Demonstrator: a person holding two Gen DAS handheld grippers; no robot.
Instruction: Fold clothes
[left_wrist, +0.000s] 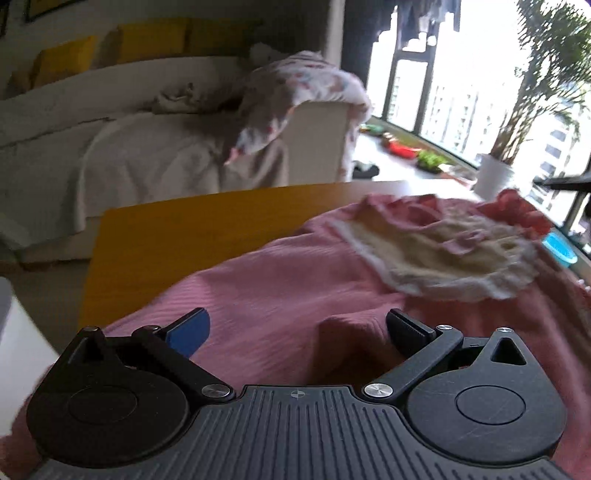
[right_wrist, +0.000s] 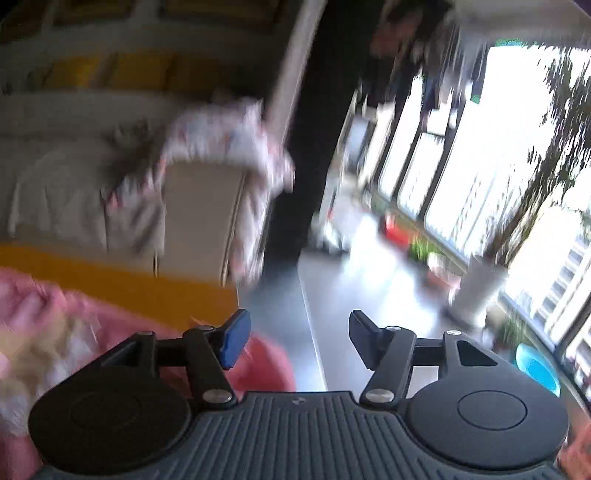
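Spreading across the yellow wooden table (left_wrist: 177, 236), the pink ribbed knit garment (left_wrist: 280, 295) lies rumpled, covering the table's right half. Left of it the tabletop is bare. The left gripper (left_wrist: 297, 328) hangs just above the garment's near part, its jaws wide apart with nothing between them, a raised fold of pink knit just in front. Toward the table's far right corner, a cream lace-trimmed cloth (left_wrist: 436, 251) rests on the garment. The right gripper (right_wrist: 297, 339), in a blurred view, sits past the table's right edge, jaws parted and empty.
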